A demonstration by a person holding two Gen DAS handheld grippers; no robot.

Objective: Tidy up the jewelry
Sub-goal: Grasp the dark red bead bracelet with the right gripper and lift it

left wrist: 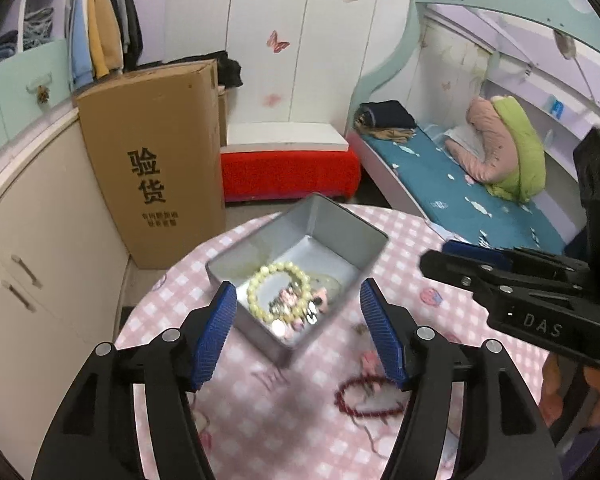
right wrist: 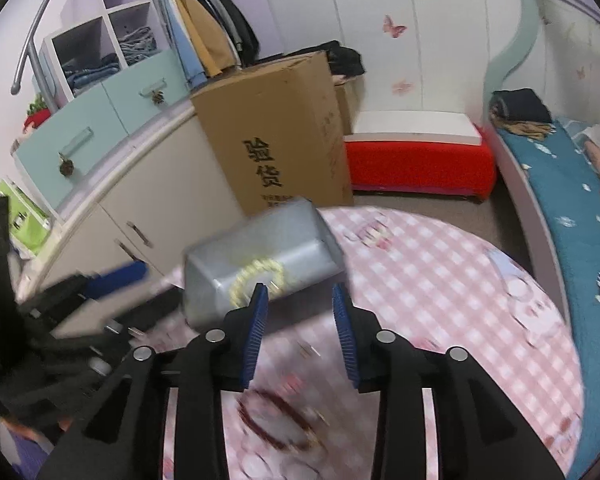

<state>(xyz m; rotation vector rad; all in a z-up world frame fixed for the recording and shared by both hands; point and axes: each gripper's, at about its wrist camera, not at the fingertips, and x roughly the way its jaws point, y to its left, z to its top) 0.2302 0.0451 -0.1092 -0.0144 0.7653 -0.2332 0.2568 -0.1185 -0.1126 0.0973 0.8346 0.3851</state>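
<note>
A grey metal tin (left wrist: 340, 228) stands open on the pink checked round table (left wrist: 412, 248). In it lie a pale green bead bracelet (left wrist: 260, 280) and several small hair clips and charms (left wrist: 300, 312). A dark red bead bracelet (left wrist: 360, 400) lies on the cloth in front of the tin, by my left gripper's right finger. My left gripper (left wrist: 298, 300) is open and empty over the tin's near edge. My right gripper (right wrist: 300, 300) is open and empty, above the red bracelet (right wrist: 276, 420), with the tin (right wrist: 260, 248) just ahead. It also shows in the left wrist view (left wrist: 460, 264).
A tall cardboard box (left wrist: 156, 160) stands on the floor behind the table, next to a cream cabinet (left wrist: 40, 240). A red bench (left wrist: 288, 168) and a bed with a blue sheet (left wrist: 480, 200) lie beyond. My left gripper shows blurred at the left of the right wrist view (right wrist: 100, 280).
</note>
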